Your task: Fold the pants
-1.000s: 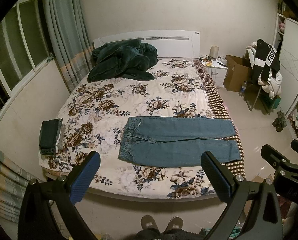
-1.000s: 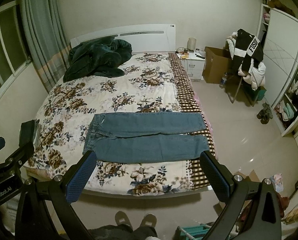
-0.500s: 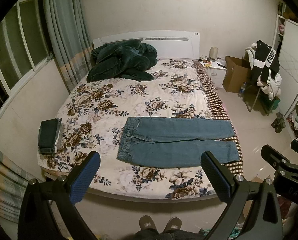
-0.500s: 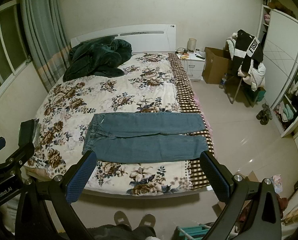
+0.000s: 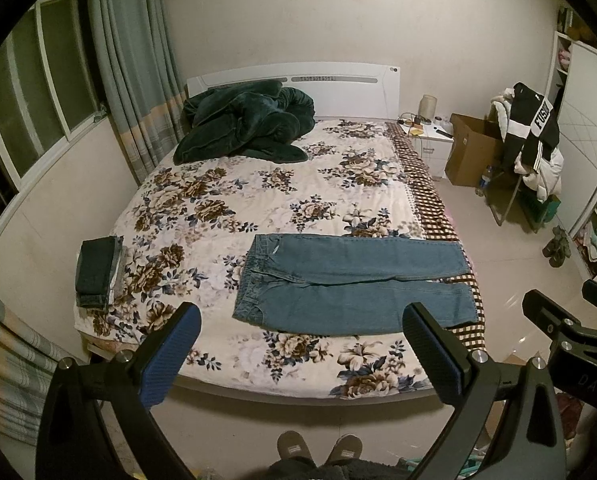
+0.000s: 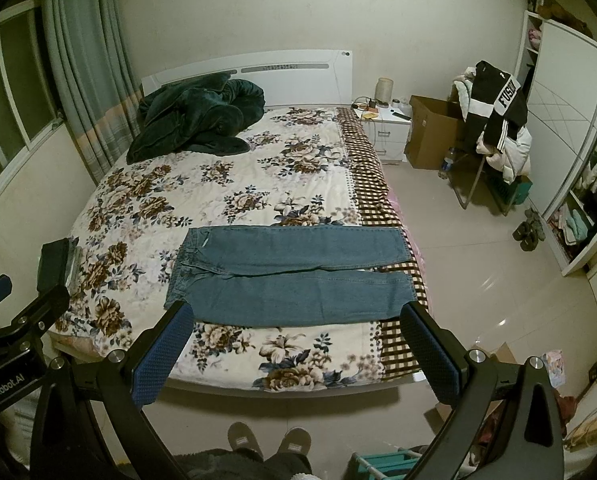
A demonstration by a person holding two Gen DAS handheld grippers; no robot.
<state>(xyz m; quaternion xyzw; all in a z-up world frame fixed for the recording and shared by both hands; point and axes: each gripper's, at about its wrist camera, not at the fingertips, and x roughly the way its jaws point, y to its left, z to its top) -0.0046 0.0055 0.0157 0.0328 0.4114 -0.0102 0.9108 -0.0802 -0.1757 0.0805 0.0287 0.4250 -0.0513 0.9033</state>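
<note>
The bed (image 5: 258, 184) is filling most of both views, its floral cover lying smooth enough to be serving as the folding surface. A dark green blanket (image 5: 246, 124) is sitting bunched against the headboard, well apart from the working end, probably pushed there to make room. The pants (image 5: 350, 284), a pair of blue jeans, are lying flat and unfolded across the foot of the bed, near its front edge, waistband toward the left and both legs running out to the right side by side, the hems reaching over the checked border at the bed's right edge. Laid out this way, they are looking ready for a first fold, likely one leg over the other. A small stack of folded dark clothes (image 5: 96, 270) is resting at the bed's left edge, well apart from the jeans, seemingly a place for finished pieces.

The left hand-held gripper (image 5: 302, 348) is hovering in front of the bed's foot with its jaws spread wide and nothing between them. The right hand-held gripper (image 6: 298, 348) is doing likewise, gaping wide and empty. Neither is touching the jeans; no fold has begun.
</note>
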